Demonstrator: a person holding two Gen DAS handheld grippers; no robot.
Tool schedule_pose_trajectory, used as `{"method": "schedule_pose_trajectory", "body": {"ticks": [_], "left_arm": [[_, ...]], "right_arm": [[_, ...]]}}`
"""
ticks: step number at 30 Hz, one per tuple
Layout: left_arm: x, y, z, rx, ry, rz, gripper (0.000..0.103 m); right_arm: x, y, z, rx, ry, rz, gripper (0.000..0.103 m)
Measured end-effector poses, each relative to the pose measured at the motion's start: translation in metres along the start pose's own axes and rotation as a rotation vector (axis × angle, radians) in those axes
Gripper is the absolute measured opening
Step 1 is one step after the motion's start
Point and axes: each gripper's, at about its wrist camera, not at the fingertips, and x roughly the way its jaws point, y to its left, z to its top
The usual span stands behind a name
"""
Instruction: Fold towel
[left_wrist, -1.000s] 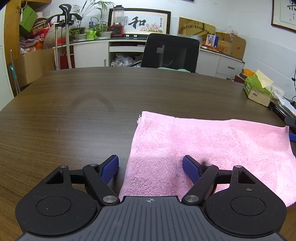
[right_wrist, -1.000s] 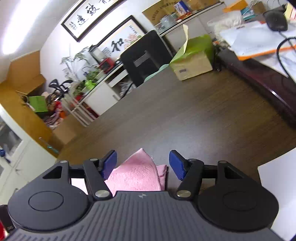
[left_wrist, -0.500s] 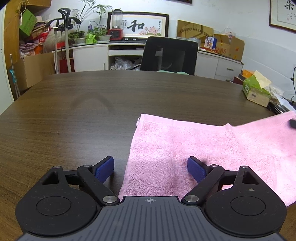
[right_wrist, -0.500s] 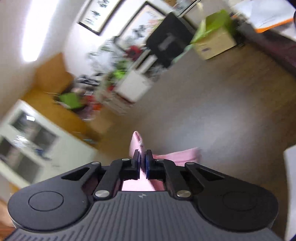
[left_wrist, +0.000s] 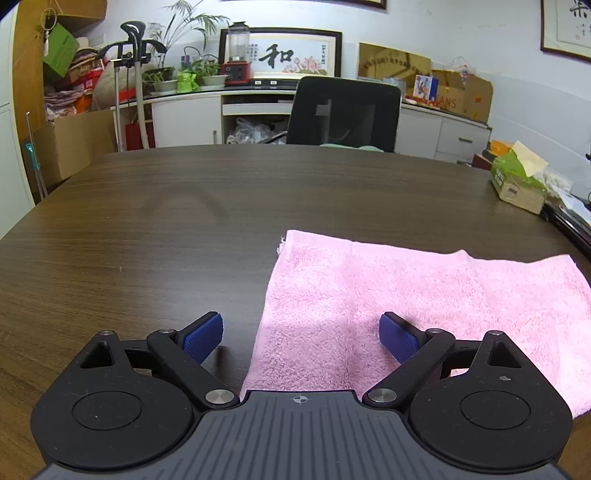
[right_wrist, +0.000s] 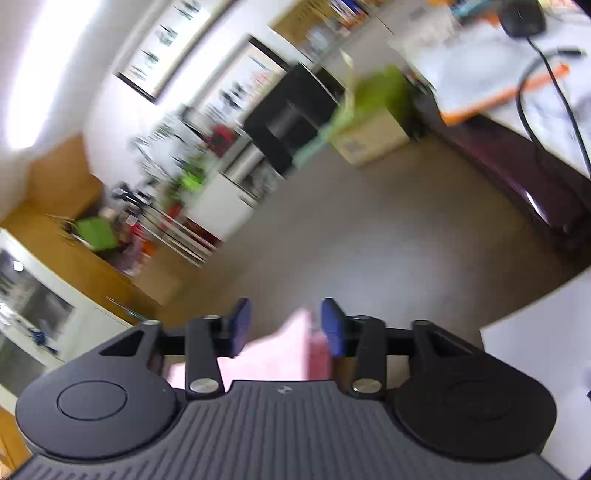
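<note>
On the dark wooden table (left_wrist: 184, 229) a pink towel (left_wrist: 424, 295) is laid flat, towards the near right, its left edge running from a far corner down to the near side. The left claw (left_wrist: 301, 334) is held spread wide over that near left edge, its jaws having just been opening: the left blue pad is seen above bare wood, the right pad above the terry, and nothing is gripped. Beyond the far edge a black office chair (left_wrist: 343, 110) is seen, and at the far right of the table a green tissue box (left_wrist: 517, 181) is placed. In the blurred right wrist view the right claw (right_wrist: 286, 325) is shown about half open, its jaws having just been opening, with a raised fold of the towel (right_wrist: 288, 350) between the pads but not pressed by them
</note>
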Motion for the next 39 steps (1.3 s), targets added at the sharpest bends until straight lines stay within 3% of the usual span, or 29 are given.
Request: {"method": "schedule_pose_trajectory", "body": {"ticks": [2, 4, 7, 8, 9, 13, 15, 16, 18, 21, 24, 28, 33, 39], "left_arm": [[0.001, 0.001, 0.0, 0.001, -0.001, -0.001, 0.093], [0.002, 0.0, -0.001, 0.006, 0.003, -0.001, 0.093], [0.004, -0.001, -0.002, 0.015, 0.011, 0.003, 0.093], [0.004, -0.001, -0.002, 0.017, 0.014, 0.003, 0.094], [0.005, -0.001, -0.002, 0.014, 0.017, 0.003, 0.094], [0.005, 0.001, -0.003, 0.009, 0.024, 0.001, 0.095], [0.004, 0.003, -0.002, 0.007, 0.022, 0.001, 0.095], [0.003, 0.004, -0.002, 0.007, 0.022, 0.004, 0.095], [0.005, 0.003, -0.002, 0.014, 0.037, 0.015, 0.096], [0.005, 0.0, -0.003, 0.033, 0.036, 0.03, 0.096], [0.004, -0.003, -0.003, 0.057, 0.028, 0.047, 0.096], [0.001, -0.01, -0.005, 0.098, 0.01, 0.083, 0.097], [0.001, -0.015, -0.005, 0.118, 0.002, 0.135, 0.098], [0.0, -0.019, -0.004, 0.098, 0.008, 0.201, 0.101]], "right_arm": [[0.002, 0.005, -0.004, -0.019, 0.02, 0.055, 0.05], [0.017, 0.008, -0.011, -0.026, 0.105, 0.088, 0.055], [0.036, 0.007, -0.017, -0.035, 0.181, -0.031, 0.056], [0.039, 0.006, -0.02, -0.043, 0.19, -0.066, 0.052], [0.042, 0.005, -0.022, -0.051, 0.198, -0.094, 0.054], [0.035, 0.011, -0.023, -0.084, 0.178, -0.066, 0.066], [0.031, 0.019, -0.028, -0.129, 0.17, -0.057, 0.079], [0.03, 0.024, -0.032, -0.155, 0.169, -0.062, 0.081], [0.035, 0.031, -0.04, -0.215, 0.183, -0.139, 0.081], [0.036, 0.042, -0.048, -0.278, 0.168, -0.188, 0.081], [0.028, 0.058, -0.06, -0.344, 0.149, -0.162, 0.082], [0.027, 0.073, -0.079, -0.419, 0.22, -0.095, 0.083], [0.029, 0.079, -0.094, -0.449, 0.272, -0.137, 0.084], [0.06, 0.086, -0.075, -0.511, 0.307, -0.171, 0.087]]}}
